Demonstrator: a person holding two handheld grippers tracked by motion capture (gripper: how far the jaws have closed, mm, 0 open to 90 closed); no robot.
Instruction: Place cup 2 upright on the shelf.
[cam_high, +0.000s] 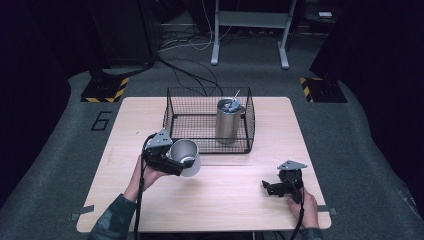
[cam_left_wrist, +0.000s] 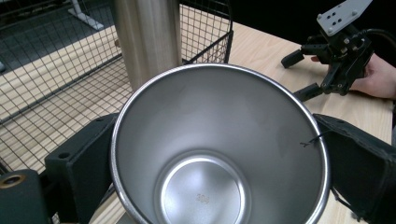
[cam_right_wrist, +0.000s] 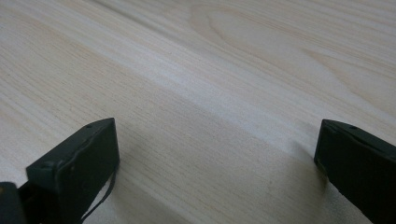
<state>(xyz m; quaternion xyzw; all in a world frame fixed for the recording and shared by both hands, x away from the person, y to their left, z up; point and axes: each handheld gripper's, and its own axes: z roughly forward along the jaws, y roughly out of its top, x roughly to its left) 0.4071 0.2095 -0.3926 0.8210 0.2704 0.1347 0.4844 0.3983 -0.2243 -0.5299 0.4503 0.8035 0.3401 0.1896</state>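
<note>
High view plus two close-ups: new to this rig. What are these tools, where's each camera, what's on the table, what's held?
No robot here: a person holds a two-jaw tool in each hand. One camera looks down on the wooden table; the other two ride on the tools. The left tool is shut on a steel cup, held tilted near the wire basket. A taller steel canister stands inside the basket. The right tool is open and holds nothing, low over bare wood.

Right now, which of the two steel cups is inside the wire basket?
The tall steel cup with utensils, standing in the wire basket; the other cup is clamped in the left gripper.
</note>
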